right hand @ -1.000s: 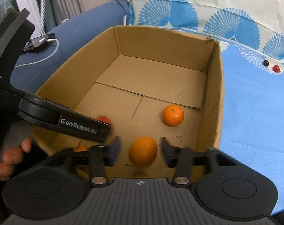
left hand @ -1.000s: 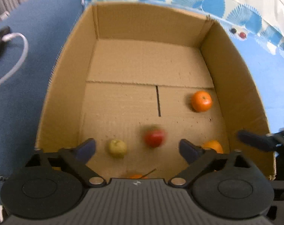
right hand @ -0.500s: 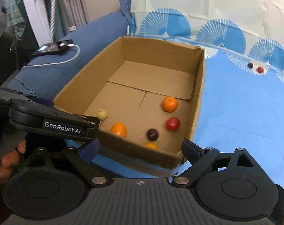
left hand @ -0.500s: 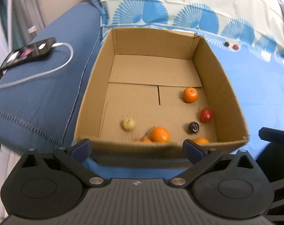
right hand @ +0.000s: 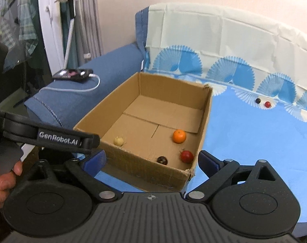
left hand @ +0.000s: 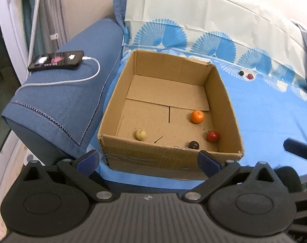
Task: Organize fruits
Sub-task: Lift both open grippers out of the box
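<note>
Both pairs of tongs are hanging short of the open brown cardboard box (left hand: 224, 93), on its near side. The left gripper (left hand: 147, 160) is holding its blue-tipped fingers (left hand: 88, 158) spread wide, with nothing between them; the right gripper (right hand: 151, 160) is likewise gaping wide and carrying nothing.

The box is sitting on a light blue cloth with fan prints (left hand: 271, 117), pressed beside a dark blue cushioned armrest (left hand: 58, 103). Inside, a round orange citrus fruit (left hand: 197, 116) is lying toward the right wall, well apart from a small pale yellow fruit (left hand: 141, 134) resting near the front wall on the left. A shiny red fruit (left hand: 213, 136) is sitting close to the right wall, and a small dark purple fruit (left hand: 193, 145) is lying just beside it, against the front wall. A thin dark stem (left hand: 158, 139) is lying loose on the floor between the yellow and dark fruits.

Out on the cloth, well beyond the box, a tiny dark berry (left hand: 241, 73) and a tiny red berry (left hand: 249, 76) are lying side by side. A black phone (left hand: 57, 60) is resting on the armrest with a white cable (left hand: 92, 75) plugged in.
</note>
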Demonstrator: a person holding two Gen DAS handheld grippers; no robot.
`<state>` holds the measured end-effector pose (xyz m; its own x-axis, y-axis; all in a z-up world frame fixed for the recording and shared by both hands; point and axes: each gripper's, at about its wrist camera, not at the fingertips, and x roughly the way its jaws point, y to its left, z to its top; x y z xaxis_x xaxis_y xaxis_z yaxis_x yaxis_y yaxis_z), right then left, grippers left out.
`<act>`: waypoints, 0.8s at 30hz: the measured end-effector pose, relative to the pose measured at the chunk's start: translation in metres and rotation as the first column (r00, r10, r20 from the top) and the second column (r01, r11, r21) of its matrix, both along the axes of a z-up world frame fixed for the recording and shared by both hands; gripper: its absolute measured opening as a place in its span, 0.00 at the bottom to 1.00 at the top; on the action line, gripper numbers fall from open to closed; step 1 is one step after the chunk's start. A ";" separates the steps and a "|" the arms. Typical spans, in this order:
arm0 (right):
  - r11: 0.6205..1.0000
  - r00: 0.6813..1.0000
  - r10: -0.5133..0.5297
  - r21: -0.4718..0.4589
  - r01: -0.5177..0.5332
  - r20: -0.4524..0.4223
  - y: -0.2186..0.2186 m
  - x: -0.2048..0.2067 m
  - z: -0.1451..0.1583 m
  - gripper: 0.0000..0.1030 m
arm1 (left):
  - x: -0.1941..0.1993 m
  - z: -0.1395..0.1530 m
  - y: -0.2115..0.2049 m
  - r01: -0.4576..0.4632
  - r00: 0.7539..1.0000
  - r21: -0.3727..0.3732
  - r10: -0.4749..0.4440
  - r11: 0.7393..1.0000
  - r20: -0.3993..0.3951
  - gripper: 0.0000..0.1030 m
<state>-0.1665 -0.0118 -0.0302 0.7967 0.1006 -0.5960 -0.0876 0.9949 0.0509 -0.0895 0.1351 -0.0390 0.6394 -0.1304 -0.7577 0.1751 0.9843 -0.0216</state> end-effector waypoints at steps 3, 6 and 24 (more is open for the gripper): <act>1.000 1.000 -0.003 -0.002 0.003 0.027 -0.002 -0.012 0.005 0.96 | -0.011 0.007 -0.002 0.009 1.000 0.004 -0.009 1.000 0.026 1.00; 1.000 0.999 0.002 -0.027 -0.001 0.054 -0.002 -0.023 0.008 0.96 | -0.019 0.011 -0.004 0.024 0.999 0.013 -0.024 1.000 0.042 1.00; 0.999 0.993 -0.002 -0.044 0.007 0.120 -0.005 -0.049 0.010 0.98 | -0.037 0.018 -0.013 0.043 0.997 0.052 -0.046 0.998 0.069 1.00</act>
